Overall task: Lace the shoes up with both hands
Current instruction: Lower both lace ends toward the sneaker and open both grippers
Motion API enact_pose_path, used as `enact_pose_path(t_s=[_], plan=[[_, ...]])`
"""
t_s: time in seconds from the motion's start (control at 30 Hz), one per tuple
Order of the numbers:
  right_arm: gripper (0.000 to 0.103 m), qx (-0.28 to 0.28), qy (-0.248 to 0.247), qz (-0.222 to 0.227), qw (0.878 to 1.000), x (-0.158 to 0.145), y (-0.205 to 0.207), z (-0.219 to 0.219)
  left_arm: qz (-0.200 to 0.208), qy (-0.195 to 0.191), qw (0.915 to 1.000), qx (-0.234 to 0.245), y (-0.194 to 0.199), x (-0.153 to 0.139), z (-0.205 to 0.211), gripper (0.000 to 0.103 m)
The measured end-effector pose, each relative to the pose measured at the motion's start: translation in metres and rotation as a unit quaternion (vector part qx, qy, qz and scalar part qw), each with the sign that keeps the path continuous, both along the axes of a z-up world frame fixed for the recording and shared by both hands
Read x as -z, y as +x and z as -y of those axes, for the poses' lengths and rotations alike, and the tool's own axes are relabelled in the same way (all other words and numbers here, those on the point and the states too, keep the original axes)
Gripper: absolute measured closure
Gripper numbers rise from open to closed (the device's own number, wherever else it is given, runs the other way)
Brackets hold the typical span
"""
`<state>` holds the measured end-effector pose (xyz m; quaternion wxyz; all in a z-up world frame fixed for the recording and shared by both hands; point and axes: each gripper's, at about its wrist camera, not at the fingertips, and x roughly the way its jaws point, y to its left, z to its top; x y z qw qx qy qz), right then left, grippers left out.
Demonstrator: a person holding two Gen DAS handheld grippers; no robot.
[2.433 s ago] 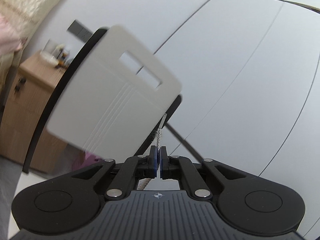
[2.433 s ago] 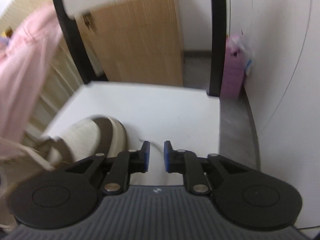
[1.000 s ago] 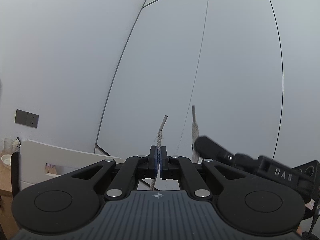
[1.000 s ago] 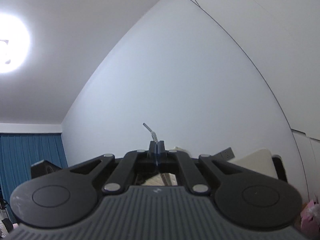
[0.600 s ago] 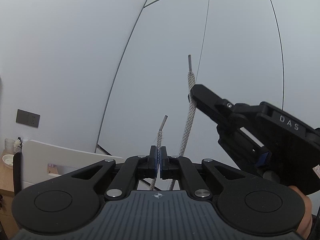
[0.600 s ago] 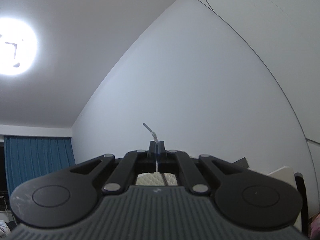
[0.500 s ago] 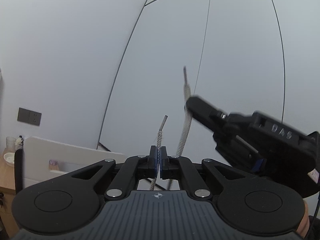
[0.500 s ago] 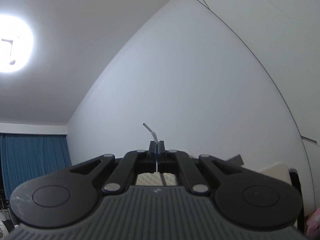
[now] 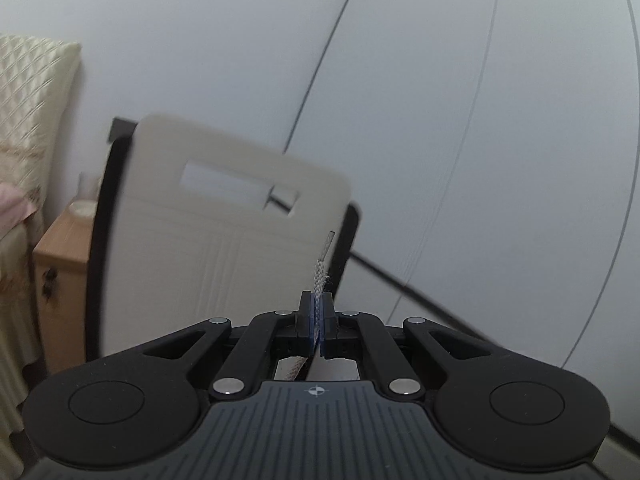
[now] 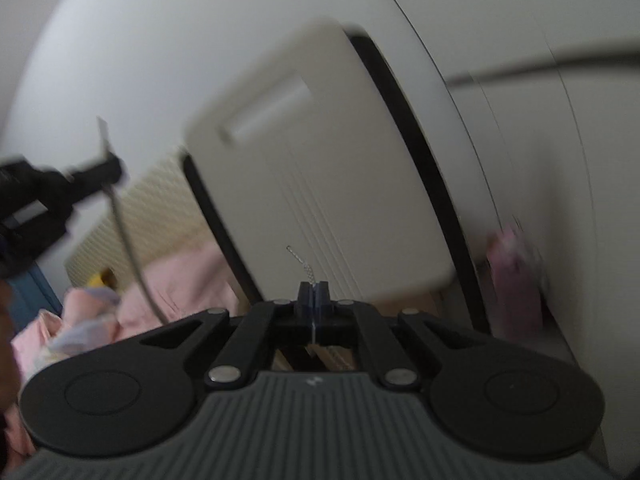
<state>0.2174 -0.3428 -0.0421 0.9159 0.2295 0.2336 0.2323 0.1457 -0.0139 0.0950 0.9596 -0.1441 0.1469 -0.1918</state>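
left gripper [image 9: 316, 322]: fingers clenched on lace end [image 9: 320, 276] | right gripper [image 10: 313, 300]: fingers clenched on other lace end [image 10: 308, 272] | risk: short nips, a tug could slip either lace; shoe unseen, blur hampers aim

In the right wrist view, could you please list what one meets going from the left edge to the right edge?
Left gripper holding a lace end → pink cloth → white chair back → pink bag.

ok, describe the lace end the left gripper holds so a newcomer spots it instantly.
In the left wrist view, start at the big white chair back with its slot cutout. At its lower right edge, the left gripper has its jaws shut on a braided beige lace end. It pokes up past the blue pads, ending in a stiff grey tip, the only thin cord there.
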Motion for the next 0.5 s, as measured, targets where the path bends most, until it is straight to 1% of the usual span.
enact_pose_path(t_s=[0.07, 0.17, 0.2, 0.27, 0.37, 0.43, 0.5], plan=[[0.101, 0.002, -0.01, -0.033, 0.999, 0.038, 0.005, -0.012, -0.022, 0.013, 0.9996, -0.009, 0.0, 0.026, -0.002, 0.1], [0.101, -0.003, -0.025, -0.055, 0.998, 0.084, -0.008, -0.054, -0.055, 0.041, 0.9974, -0.025, -0.002, 0.072, -0.006, 0.1], [0.101, 0.0, -0.025, -0.064, 0.998, 0.093, -0.011, -0.058, -0.069, 0.048, 0.996, -0.032, -0.002, 0.09, -0.009, 0.1], [0.101, 0.004, -0.028, -0.08, 0.996, 0.107, -0.011, -0.064, -0.101, 0.054, 0.9923, -0.047, -0.002, 0.123, -0.013, 0.1], [0.1, 0.006, -0.043, -0.101, 0.994, 0.119, -0.006, -0.073, -0.126, 0.072, 0.9879, -0.055, 0.017, 0.167, -0.017, 0.1], [0.099, 0.002, -0.054, -0.112, 0.992, 0.124, -0.006, -0.067, -0.143, 0.072, 0.9852, -0.062, 0.024, 0.189, -0.02, 0.1], [0.098, 0.008, -0.068, -0.129, 0.989, 0.134, -0.003, -0.067, -0.161, 0.074, 0.9815, -0.074, 0.012, 0.203, -0.021, 0.1]])
